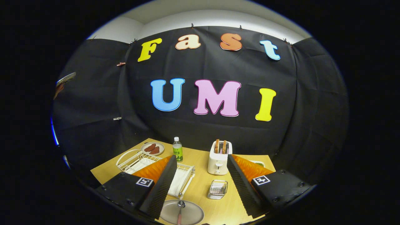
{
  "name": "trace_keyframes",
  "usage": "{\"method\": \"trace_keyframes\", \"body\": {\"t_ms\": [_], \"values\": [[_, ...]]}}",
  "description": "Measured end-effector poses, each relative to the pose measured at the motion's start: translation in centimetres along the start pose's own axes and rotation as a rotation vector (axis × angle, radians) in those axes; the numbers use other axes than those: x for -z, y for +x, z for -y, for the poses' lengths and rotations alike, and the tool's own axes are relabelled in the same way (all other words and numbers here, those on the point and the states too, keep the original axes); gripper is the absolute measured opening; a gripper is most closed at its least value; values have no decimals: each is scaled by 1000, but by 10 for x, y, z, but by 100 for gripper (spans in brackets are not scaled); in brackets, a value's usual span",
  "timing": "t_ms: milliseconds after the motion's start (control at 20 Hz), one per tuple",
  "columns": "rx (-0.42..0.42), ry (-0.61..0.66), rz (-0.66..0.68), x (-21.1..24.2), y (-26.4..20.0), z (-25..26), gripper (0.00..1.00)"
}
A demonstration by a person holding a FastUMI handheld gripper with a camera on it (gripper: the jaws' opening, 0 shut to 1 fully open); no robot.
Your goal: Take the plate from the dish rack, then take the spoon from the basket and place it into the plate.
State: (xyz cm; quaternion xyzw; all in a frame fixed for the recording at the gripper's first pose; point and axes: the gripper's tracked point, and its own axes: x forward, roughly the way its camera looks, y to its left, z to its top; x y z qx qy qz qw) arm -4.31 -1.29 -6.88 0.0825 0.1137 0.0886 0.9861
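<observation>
Held high above the light wooden tabletop (200, 187), tilted forward and looking down along the two fingers. Gripper (200, 184) released, fingers spread wide, nothing between the ridged pads but bare wood and dishes below.

Far left at the back: small round plate with reddish-brown pieces (152, 148), flat on the wood. Just in front of it, white wire dish rack (134, 161) with a pale cloth-like liner, stretching behind the left finger (159, 184) and coming out on its inner side. Clear plastic bottle with green label and white cap (177, 150) upright behind the rack.

Down low, close in beside the left finger's tip: grey round plate (182, 213), smooth and matte, flat on the table. Spoon with shiny metal bowl and reddish handle (180, 210) lying in the plate, bowl toward the rack, handle pointing back at the camera. Plate and spoon below the open gap, nearer the left finger, touched by neither.

Centre: small clear ribbed basket (217, 189) on the wood, just ahead of the plate. Behind it, white two-slot toaster (219, 157), glossy, two brown slices standing up in the slots.

Right finger (242, 184) apart from everything.
</observation>
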Motion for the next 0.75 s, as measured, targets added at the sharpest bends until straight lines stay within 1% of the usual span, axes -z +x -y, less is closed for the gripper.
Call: {"method": "trace_keyframes", "body": {"t_ms": [200, 300, 750], "values": [[9, -47, 28, -11, -4, 1, 99], [0, -47, 32, -11, -5, -5, 98], [-12, -46, 13, -5, -3, -13, 98]]}}
